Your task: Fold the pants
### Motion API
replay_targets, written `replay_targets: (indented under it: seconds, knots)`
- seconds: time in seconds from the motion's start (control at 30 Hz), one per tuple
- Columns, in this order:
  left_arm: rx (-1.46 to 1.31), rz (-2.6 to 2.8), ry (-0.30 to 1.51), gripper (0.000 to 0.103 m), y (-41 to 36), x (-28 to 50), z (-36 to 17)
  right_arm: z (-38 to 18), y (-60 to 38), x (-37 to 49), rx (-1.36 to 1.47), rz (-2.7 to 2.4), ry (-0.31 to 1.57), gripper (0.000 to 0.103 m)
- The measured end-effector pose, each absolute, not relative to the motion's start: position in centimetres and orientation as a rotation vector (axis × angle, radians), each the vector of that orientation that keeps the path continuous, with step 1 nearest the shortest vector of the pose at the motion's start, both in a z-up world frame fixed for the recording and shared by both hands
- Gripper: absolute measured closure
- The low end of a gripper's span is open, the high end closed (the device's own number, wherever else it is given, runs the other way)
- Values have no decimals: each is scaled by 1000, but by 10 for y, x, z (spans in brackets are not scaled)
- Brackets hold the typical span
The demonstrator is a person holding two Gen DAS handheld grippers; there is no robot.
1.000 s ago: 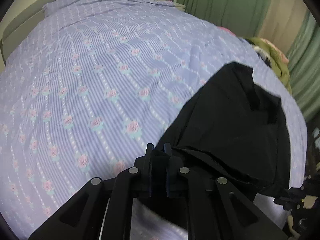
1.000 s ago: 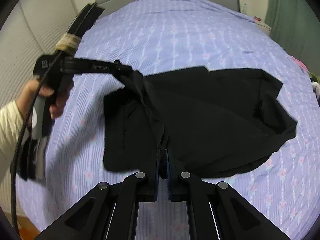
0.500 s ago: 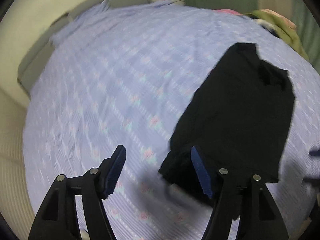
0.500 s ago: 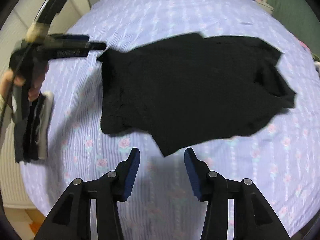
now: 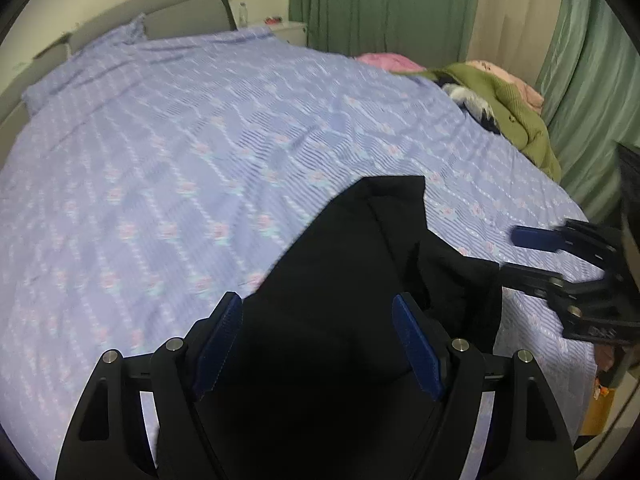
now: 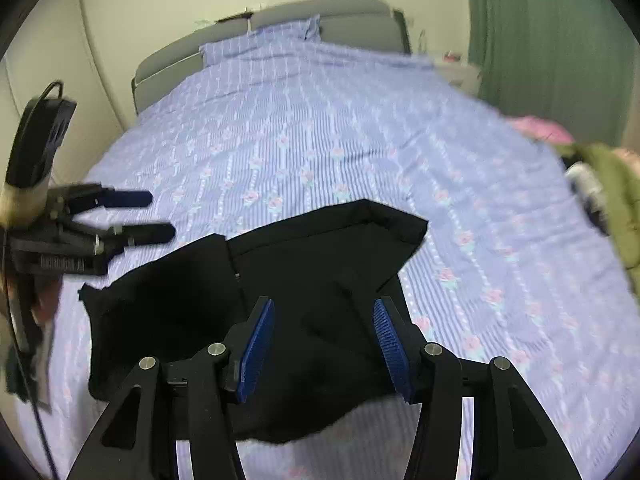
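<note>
Bed fills most of both views: lilac striped sheet w/ pink flower print, grey headboard at the far end, matching pillow against it. Green curtains behind, plus a pile of clothes (olive, pink, something dark) at the bed's far right edge.

Black pants lie on the sheet near the foot of the bed, roughly folded into a wide, uneven slab; one flap laps over the rest w/ a seam line visible, lower edge ragged. Nothing lifts them, fabric rests flat on the sheet.

Left gripper hangs over the pants, pointing down at them, blue pads wide apart and clear of the cloth; jaws have just been opening, nothing gripped between them. In the right wrist view it shows at the left edge, fingers apart over bare sheet just beside the pants' corner, a bit of the person's hand behind it (blurred).

Right gripper also released: blue pads apart, jaws just been opening, pants seen beneath the gap but not pinched. Left wrist view catches it at the right, just off the pants' edge, fingers spread.
</note>
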State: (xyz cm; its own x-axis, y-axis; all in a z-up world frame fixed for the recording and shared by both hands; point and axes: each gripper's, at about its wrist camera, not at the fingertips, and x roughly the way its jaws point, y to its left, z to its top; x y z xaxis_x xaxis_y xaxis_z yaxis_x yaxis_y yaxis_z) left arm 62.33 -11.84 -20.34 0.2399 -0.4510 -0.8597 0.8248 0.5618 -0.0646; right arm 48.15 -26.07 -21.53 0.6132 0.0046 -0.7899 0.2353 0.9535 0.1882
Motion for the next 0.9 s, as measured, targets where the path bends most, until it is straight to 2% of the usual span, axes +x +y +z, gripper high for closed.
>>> replay_targets:
  seconds: [0.3,0.4,0.47,0.57,0.73,0.9]
  knots:
    - [474,-865,1076,26,-152,627,-241,-284,-298,540,363,-42,1035,51]
    - [482,-854,1083,26,-155,632,-243,-301,-300,547,383,-14,1069,60]
    - [490,-851,1077,26,-159,635,-242,-307,-301,545,408,6,1077,90]
    - [495,-868,1073,26,-174,638,-239,-301,-304,527,441,-6,1037,96]
    - [512,-978,1065,26,-232,627,-238,-279,-310,480,435,-139,961,96]
    - [570,-1011,1063,28,-303,610,-253,-282,-324,445,507,-262,957,96]
